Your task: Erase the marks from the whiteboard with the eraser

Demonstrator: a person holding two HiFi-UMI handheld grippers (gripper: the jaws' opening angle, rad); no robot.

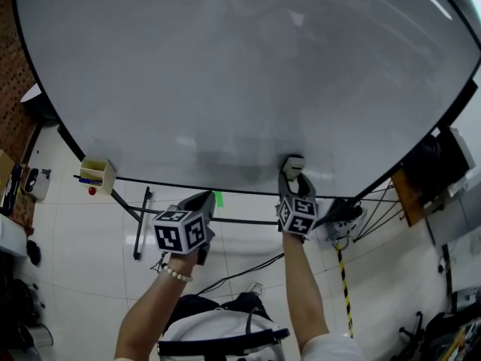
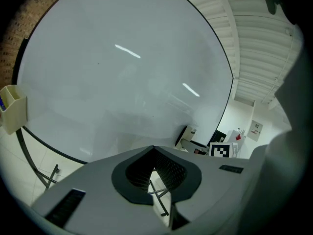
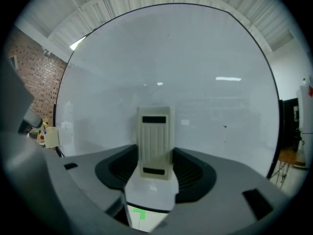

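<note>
The right tongs [image 3: 155, 155] gripped the cream eraser [image 3: 155, 131] by its sides and held it flat against the whiteboard [image 1: 240, 74], close to the board's lower edge. The left tongs [image 2: 153, 148] were closed tip to tip on nothing, just below that edge and left of the eraser. A small cream box [image 1: 96, 174] hung at the board's lower left edge.

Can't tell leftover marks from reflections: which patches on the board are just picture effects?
Head view: lens bows the whiteboard edge; light streak top right; faint grey patch left of the eraser, smudge or shadow unclear. Left gripper view: two bright streaks, lamp reflections. Right gripper view: pale glints above the eraser, reflections too.
</note>
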